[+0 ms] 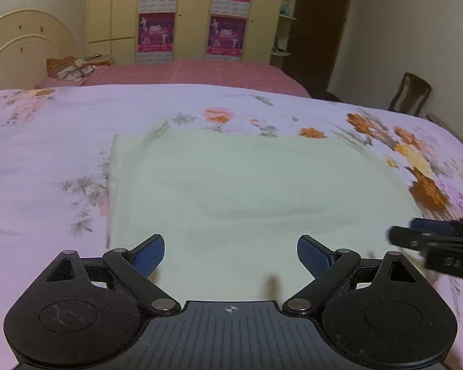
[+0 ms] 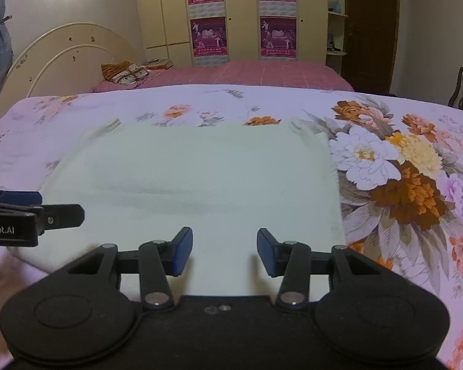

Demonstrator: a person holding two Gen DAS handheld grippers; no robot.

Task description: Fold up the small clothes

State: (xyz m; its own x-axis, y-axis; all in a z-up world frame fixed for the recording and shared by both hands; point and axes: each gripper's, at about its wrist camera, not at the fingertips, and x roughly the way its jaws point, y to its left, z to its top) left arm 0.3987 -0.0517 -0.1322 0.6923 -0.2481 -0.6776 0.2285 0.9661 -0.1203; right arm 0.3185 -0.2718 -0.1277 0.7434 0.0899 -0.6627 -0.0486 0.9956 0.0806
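Note:
A pale green garment (image 1: 237, 191) lies flat and folded into a rough rectangle on the floral bedsheet (image 1: 40, 154); it also fills the middle of the right wrist view (image 2: 194, 182). My left gripper (image 1: 230, 254) is open and empty, its blue pads over the garment's near edge. My right gripper (image 2: 224, 251) is open and empty, also above the garment's near edge. Each gripper shows in the other's view: the right one at the right edge (image 1: 432, 240), the left one at the left edge (image 2: 31, 215).
The floral sheet (image 2: 401, 169) covers a raised surface. Behind it is a pink bed (image 1: 185, 72) with folded cloth (image 1: 71, 67) by a cream headboard (image 1: 24, 43). Wardrobes with posters (image 2: 240, 15) stand at the back, a wooden chair (image 1: 410, 94) at the right.

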